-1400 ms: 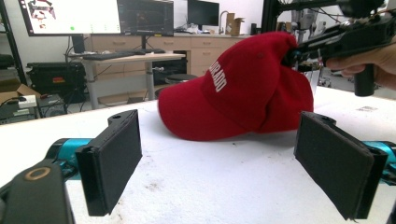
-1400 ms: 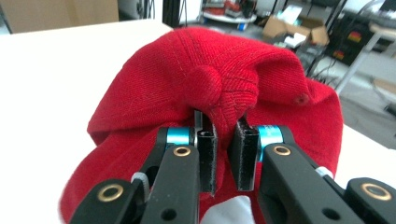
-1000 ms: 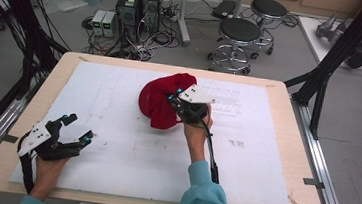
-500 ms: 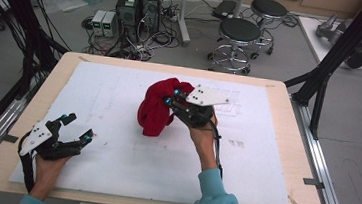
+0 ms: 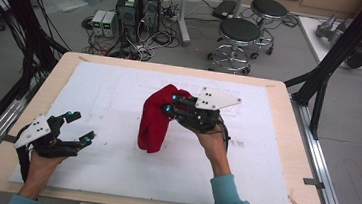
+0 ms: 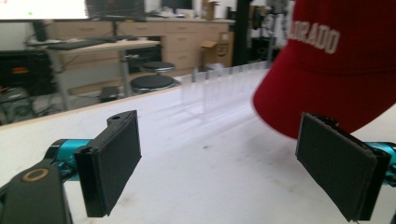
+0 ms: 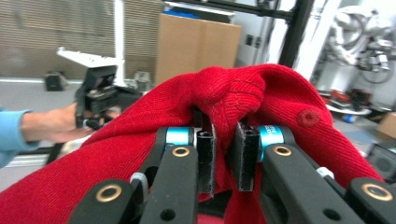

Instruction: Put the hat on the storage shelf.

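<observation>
A workshop floor with stools [image 5: 240,31], computer boxes and tangled cables lies behind a wooden table [image 5: 288,117] covered by a white sheet [image 5: 118,106], which gives a plain, flat working surface. At the near left edge of that sheet the left gripper [image 5: 77,126] rests low in the person's hand, its jaws spread wide with nothing between them; in the left gripper view the two black pads [image 6: 114,163] frame bare white surface, and the brim of the red cap [image 6: 336,70], lettered in white, hangs in just beyond the far pad, apart from it. That wide, idle stance looks like a waiting posture, ready to take an edge of the cap if it is brought across. Toward the middle of the table the red cap [image 5: 157,117] hangs down from the right gripper [image 5: 169,108], lifted so that at most its lowest edge is near the sheet; whether it touches there cannot be told. The right gripper view shows why it hangs: the jaws are nearly closed on a bunched fold of the crown fabric [image 7: 224,93] close by the top button [image 7: 308,117], so the cloth droops to both sides. A pinch on soft fabric like this probably lets the cap swing, so the brim's heading is loosely controlled.
</observation>
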The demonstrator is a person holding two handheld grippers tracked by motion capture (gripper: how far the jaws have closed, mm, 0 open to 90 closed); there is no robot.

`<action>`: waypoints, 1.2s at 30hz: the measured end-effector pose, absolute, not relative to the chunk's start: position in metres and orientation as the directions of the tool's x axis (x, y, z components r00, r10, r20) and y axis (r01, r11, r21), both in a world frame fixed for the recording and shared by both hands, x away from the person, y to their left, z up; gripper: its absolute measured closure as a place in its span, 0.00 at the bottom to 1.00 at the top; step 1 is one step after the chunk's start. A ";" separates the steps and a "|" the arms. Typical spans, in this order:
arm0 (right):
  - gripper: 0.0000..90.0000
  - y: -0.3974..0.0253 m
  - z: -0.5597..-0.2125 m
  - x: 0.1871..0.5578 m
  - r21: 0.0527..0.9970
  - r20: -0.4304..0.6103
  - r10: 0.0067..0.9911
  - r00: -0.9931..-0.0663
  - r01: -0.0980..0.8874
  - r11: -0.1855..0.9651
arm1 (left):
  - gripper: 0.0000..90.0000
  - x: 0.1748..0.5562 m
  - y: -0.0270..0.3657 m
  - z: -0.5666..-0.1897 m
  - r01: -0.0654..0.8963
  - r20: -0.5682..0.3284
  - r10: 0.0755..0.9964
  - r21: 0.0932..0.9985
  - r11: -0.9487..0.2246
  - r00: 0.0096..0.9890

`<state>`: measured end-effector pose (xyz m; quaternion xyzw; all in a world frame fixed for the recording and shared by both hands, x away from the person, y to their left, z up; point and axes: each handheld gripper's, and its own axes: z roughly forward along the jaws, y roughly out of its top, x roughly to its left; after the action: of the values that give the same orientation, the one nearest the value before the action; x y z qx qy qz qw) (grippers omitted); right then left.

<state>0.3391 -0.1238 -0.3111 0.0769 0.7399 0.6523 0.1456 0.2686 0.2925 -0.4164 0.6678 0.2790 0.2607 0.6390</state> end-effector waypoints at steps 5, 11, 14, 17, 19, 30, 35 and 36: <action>0.91 -0.120 -0.306 0.336 0.980 -0.130 0.249 -0.960 -0.086 0.178 | 0.14 0.268 0.289 -0.397 0.053 -0.022 0.649 0.998 -0.028 0.761; 0.91 -0.112 -0.303 0.330 0.970 -0.146 0.199 -0.969 -0.101 0.222 | 0.14 0.272 0.284 -0.376 0.103 -0.043 0.564 0.992 -0.075 0.825; 0.91 -0.108 -0.303 0.328 0.966 -0.149 0.169 -0.974 -0.107 0.236 | 0.14 0.273 0.278 -0.365 0.110 -0.050 0.503 0.990 -0.091 0.863; 0.91 -0.104 -0.303 0.326 0.963 -0.147 0.146 -0.978 -0.108 0.246 | 0.14 0.276 0.270 -0.356 0.106 -0.043 0.466 0.988 -0.110 0.884; 0.91 -0.101 -0.303 0.324 0.962 -0.145 0.137 -0.980 -0.107 0.251 | 0.14 0.278 0.263 -0.351 0.107 -0.043 0.446 0.987 -0.118 0.894; 0.91 -0.101 -0.303 0.323 0.965 -0.130 0.125 -0.984 -0.097 0.245 | 0.14 0.299 0.223 -0.335 0.106 -0.057 0.325 0.985 -0.134 0.944; 0.91 -0.102 -0.303 0.323 0.964 -0.127 0.113 -0.985 -0.096 0.247 | 0.11 0.309 0.206 -0.336 0.106 -0.071 0.275 0.988 -0.114 0.959; 0.91 -0.102 -0.303 0.323 0.964 -0.127 0.110 -0.986 -0.097 0.247 | 0.11 0.310 0.203 -0.336 0.126 -0.092 0.263 0.985 -0.114 0.960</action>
<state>0.3230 -0.1023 -0.3027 0.0043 0.7852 0.6135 0.0845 0.3101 0.2029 -0.3362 0.7446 0.1306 0.0527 0.6525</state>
